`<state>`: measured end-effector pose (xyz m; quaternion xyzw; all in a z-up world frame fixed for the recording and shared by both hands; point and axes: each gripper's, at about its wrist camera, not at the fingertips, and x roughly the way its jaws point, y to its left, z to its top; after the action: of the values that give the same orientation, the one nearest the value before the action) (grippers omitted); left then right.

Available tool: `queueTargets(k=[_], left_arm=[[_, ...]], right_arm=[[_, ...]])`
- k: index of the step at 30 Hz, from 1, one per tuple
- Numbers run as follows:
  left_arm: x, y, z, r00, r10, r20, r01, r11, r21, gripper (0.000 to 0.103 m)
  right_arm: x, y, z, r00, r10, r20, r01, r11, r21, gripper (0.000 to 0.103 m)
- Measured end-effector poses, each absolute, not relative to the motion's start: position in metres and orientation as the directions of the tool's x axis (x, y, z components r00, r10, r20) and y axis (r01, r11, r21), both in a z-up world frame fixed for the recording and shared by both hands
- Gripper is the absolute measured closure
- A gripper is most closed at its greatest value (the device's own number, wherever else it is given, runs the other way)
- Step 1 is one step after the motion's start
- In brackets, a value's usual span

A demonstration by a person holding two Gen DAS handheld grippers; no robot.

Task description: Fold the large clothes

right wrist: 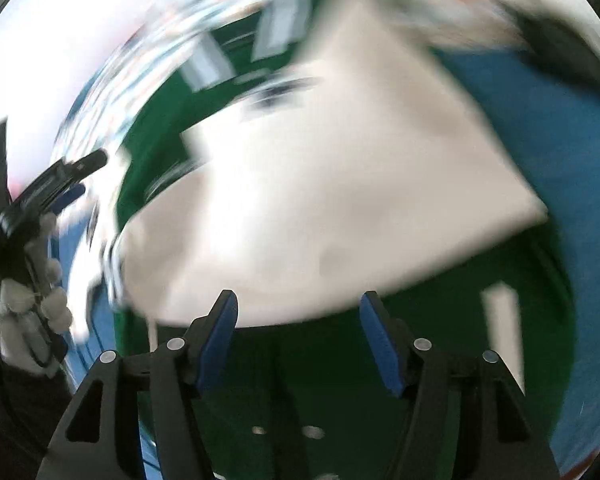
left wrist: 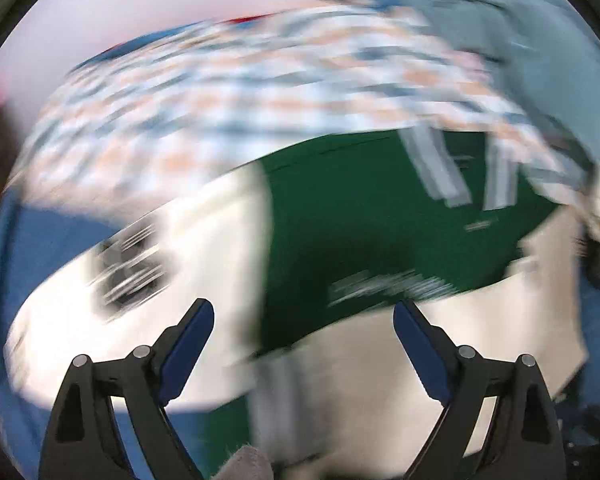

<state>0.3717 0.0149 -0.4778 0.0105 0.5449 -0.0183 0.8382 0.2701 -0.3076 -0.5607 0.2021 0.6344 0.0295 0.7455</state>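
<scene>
1. Blue surface [left wrist: 40, 248]: covers the bed or desk, can't tell which; seen left in the left wrist view and at right in the right wrist view [right wrist: 572, 168]. Everything lies on it.
2. Green-and-white garment [left wrist: 360, 216]: large, spread flat on the blue surface, directly below both tongs. Green panel in the middle, white panels either side; pale stripes on the green nr its far edge. In the right wrist view [right wrist: 340, 184] a big white panel fills the centre w/ green around it. Dark print on the white part at left [left wrist: 132, 264], too blurred to read.
3. Checked cloth [left wrist: 228, 92]: white, blue and peach pattern, lies beyond the garment, touching or overlapping its far edge. Heavy blur.
4. Grey-green cloth [left wrist: 512, 32]: top right, past the checked cloth.
5. Left tongs [left wrist: 304, 316]: fingers wide apart, nothing between them, above the garment where white meets green. Also seen at the left edge of the right wrist view [right wrist: 76, 180], held by a hand in a pale glove [right wrist: 40, 300].
6. Right tongs [right wrist: 298, 316]: fingers apart, nothing gripped, over the edge of the white panel and the green below it.
</scene>
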Motion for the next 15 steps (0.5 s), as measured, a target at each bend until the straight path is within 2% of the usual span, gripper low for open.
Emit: queueTargets(k=[5,9,11,12,14,15], left_arm=[[0.306,0.162,-0.506,0.283,0.178,-0.942,-0.274,0.957,0.098,0.011],[0.266,0.212,-0.529,0.197,0.217,-0.956,-0.428,0.896,0.115,0.011],[0.249,0.236,-0.536,0.182,0.217,-0.959,-0.475,0.873,0.107,0.011],[0.242,0.245,-0.538,0.181,0.222,-0.958,-0.495,0.862,0.106,0.011],[0.232,0.26,-0.54,0.192,0.215,-0.958,-0.523,0.848,0.085,0.011],[0.229,0.264,-0.541,0.199,0.207,-0.958,-0.534,0.842,0.071,0.011]], right_arm=[[0.31,-0.155,-0.571,0.153,0.287,-0.946,-0.206,0.945,0.253,0.037],[0.323,-0.051,-0.603,0.131,0.208,-0.969,-0.474,0.872,0.123,0.037],[0.327,-0.01,-0.631,0.129,0.091,-0.987,-0.563,0.827,0.002,0.038],[0.33,-0.003,-0.637,0.141,0.054,-0.989,-0.568,0.822,-0.036,0.043],[0.339,-0.003,-0.634,0.21,0.042,-0.977,-0.504,0.861,-0.071,0.068],[0.344,-0.008,-0.626,0.233,0.055,-0.971,-0.467,0.882,-0.062,0.07]])
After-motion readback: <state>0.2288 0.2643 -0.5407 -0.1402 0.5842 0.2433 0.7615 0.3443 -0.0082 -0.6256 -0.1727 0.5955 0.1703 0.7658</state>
